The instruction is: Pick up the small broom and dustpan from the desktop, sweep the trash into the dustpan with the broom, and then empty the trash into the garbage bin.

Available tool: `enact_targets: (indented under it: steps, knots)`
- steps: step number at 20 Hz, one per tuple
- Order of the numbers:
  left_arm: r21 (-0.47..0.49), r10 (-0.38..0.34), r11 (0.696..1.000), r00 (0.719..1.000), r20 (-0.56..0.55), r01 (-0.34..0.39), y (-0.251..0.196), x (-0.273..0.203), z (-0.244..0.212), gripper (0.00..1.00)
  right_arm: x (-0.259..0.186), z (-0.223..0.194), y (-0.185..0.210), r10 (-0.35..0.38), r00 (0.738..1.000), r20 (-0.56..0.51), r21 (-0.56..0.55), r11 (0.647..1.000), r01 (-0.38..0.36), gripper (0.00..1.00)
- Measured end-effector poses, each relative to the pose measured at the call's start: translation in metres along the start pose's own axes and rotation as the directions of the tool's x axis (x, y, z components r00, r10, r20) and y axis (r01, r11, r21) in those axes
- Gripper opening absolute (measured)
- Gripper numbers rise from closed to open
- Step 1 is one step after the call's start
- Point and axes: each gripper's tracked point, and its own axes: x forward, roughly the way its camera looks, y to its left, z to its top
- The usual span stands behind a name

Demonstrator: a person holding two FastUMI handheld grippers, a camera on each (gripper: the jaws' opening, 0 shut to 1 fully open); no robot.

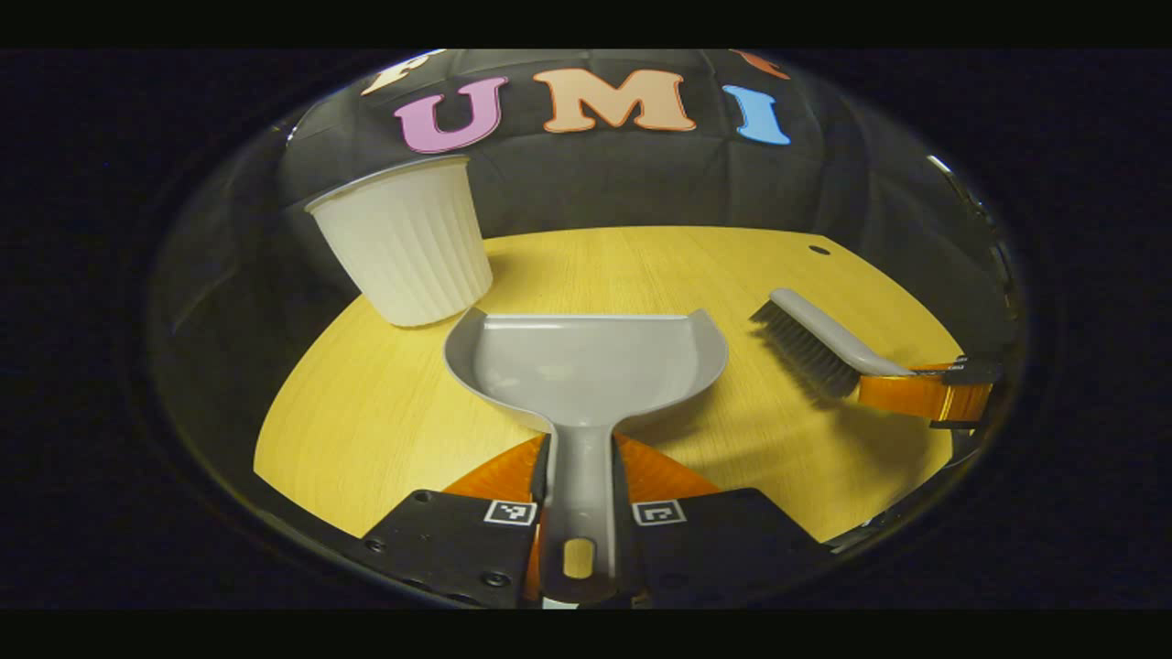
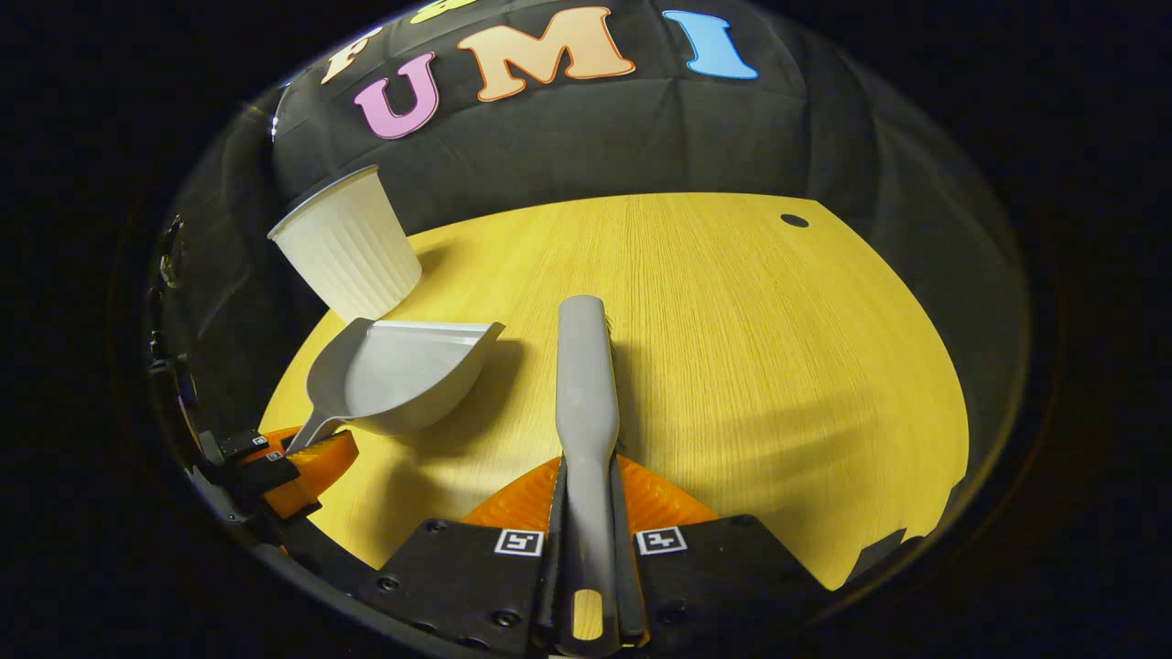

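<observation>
Grey dustpan [image 1: 586, 366] sits clamped by its handle in the left tool [image 1: 582, 490], near the white ribbed bin [image 1: 403, 243]. The right tool [image 2: 588, 513] grips the broom [image 2: 584, 384]. I see no trash in the pan, so tip it over the bin only to be sure.

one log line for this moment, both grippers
left gripper: shut on dustpan | right gripper: shut on broom | bin: upright on desk

Booth wall [image 1: 641, 174]: black cloth, creased, behind the desk. Desktop [image 2: 732, 348]: yellow wood-grain, one small dark hole [image 2: 794, 221] near far right corner. Lighting dim; soft shadows on the wood.
</observation>
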Motion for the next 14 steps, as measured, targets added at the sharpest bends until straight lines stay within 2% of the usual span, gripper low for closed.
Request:
enact_targets:
  steps: [5,8,14]
  knots:
    - [-0.008,0.005,1.0,1.0,-0.007,-0.005,0.001,0.011,-0.018,0.22,0.016,-0.014,-0.006,-0.028,0.999,-0.018,-0.002,1.0,0.028,0.22]
    - [-0.021,0.007,1.0,0.999,-0.033,-0.008,0.002,0.012,-0.029,0.27,0.015,-0.02,-0.003,-0.01,0.999,-0.051,0.0,1.0,0.01,0.19]
    - [0.002,0.025,1.0,0.999,-0.034,-0.025,0.005,0.014,-0.033,0.32,0.018,-0.029,0.008,0.028,0.995,-0.096,0.021,0.999,-0.026,0.24]
